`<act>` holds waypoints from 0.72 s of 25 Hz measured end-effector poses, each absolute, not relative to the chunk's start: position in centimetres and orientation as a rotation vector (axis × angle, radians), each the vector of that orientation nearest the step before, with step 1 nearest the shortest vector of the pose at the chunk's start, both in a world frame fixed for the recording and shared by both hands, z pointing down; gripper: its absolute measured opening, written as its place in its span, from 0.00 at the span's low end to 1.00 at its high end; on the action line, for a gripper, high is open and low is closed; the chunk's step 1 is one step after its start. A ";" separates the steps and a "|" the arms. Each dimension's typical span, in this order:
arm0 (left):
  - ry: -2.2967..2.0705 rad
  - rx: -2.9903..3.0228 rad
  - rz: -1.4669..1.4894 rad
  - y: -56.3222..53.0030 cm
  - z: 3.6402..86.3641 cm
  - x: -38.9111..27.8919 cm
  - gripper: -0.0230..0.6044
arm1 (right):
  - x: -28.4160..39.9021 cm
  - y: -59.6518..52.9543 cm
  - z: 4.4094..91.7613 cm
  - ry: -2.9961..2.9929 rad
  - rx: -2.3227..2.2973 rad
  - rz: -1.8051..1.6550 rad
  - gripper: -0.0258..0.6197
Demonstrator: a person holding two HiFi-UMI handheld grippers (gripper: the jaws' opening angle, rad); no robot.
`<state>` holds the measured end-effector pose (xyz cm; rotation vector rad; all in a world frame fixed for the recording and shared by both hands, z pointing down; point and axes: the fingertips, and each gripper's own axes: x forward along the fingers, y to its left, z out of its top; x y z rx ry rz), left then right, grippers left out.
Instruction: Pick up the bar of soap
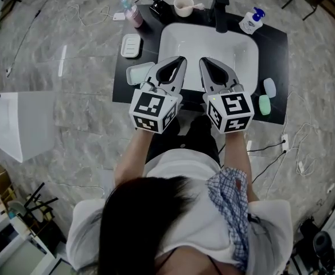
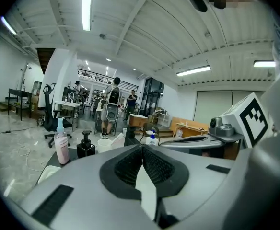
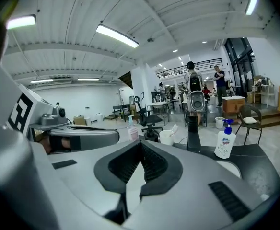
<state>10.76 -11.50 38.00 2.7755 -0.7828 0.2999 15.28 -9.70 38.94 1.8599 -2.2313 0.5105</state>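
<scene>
Fig. View from above the black surface [image 1: 271, 50] with its white sink [image 1: 213, 44]. My left tongs [image 1: 179, 60] and right tongs [image 1: 205, 61] hang side by side over the near rim of the basin, each with its jaws pressed together and nothing between them, as both gripper views confirm. The likeliest bar of soap is the green bar [image 1: 264, 105], which lies flat on the surface at about four o'clock from the sink, close to the near right edge. A pale blue bar [image 1: 269, 87] lies just beyond it, at about three o'clock. A white dish [image 1: 131, 45] sits at nine o'clock from the sink, and I cannot tell whether it also carries a bar. No bar is lifted or touched. This arrangement would fit a moment ahead of the pick equally well as one after a bar has been set down again. Handling, as I judge it: a bar of this kind is light, stiff and rounded at every edge. Its skin turns slick if damp, so it tends to squirt out of a hard pinch rather than break. Too much force may also dent or mark it. The sound hold would be across the short width at mid-length, with the pads flat against the two long sides and low toward the surface, closing gently. The green bar's nearness to its neighbour and to the edge leaves little room for a wide approach.
</scene>
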 end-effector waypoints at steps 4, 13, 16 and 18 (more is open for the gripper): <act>-0.785 2.772 0.300 -11.6 38.1 9.6 0.06 | 13.5 -10.0 39.1 -2.231 1.841 0.506 0.06; -0.796 2.762 0.274 -12.1 38.2 7.9 0.05 | 11.4 -10.5 38.8 -2.237 1.829 0.463 0.06; -0.800 2.761 0.271 -12.2 38.2 7.7 0.06 | 11.2 -10.6 38.7 -2.238 1.822 0.456 0.06; -0.802 2.760 0.272 -12.2 38.2 7.6 0.05 | 11.0 -10.7 38.8 -2.240 1.816 0.452 0.06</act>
